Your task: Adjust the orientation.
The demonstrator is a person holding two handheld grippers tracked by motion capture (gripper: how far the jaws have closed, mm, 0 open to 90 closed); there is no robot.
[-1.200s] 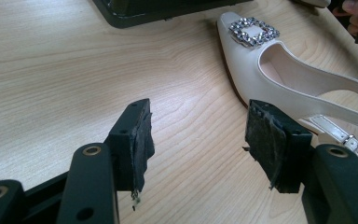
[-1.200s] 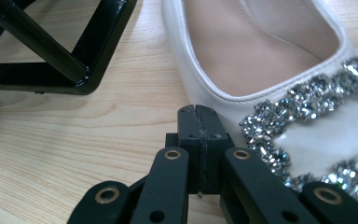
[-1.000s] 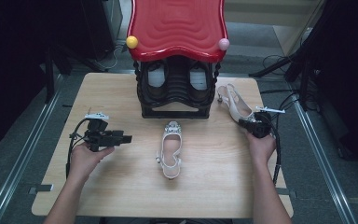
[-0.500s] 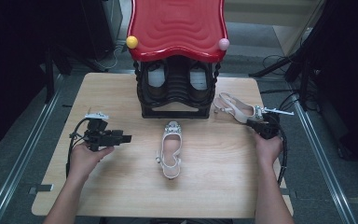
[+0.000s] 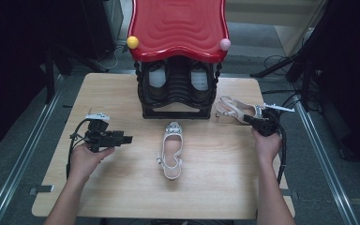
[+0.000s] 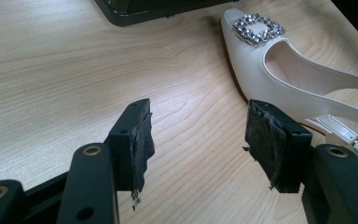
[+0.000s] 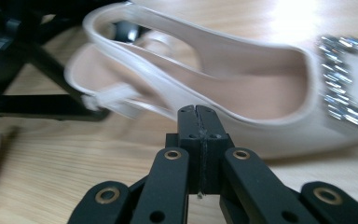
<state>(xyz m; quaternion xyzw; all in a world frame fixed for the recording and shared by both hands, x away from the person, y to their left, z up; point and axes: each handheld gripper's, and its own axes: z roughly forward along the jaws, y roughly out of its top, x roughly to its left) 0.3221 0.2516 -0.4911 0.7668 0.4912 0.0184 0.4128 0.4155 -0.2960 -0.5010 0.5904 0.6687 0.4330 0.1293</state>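
On the wooden table point(image 5: 122, 197), the right gripper point(image 5: 257, 123) sits at about three o'clock from the table's middle, its jaws pressed tight on the side wall of a white slingback shoe point(image 5: 234, 110); in the right gripper view the pads point(image 7: 198, 126) meet flush at the shoe's point(image 7: 242, 70) edge, with the jewelled buckle point(image 7: 349, 79) off toward two o'clock. That shoe lies just beside the black shoe rack point(image 5: 178, 89), at the rack's four o'clock, toe toward the gripper. The rack stands at twelve o'clock on the table under a red wavy top point(image 5: 178, 28). The matching shoe point(image 5: 171, 150) lies flat at the table's centre, toe pointing to twelve. The left gripper point(image 5: 122, 139) hovers at nine o'clock, jaws spread wide with nothing between them; its own view shows the centre shoe point(image 6: 279, 70) past the far pad point(image 6: 265, 140).
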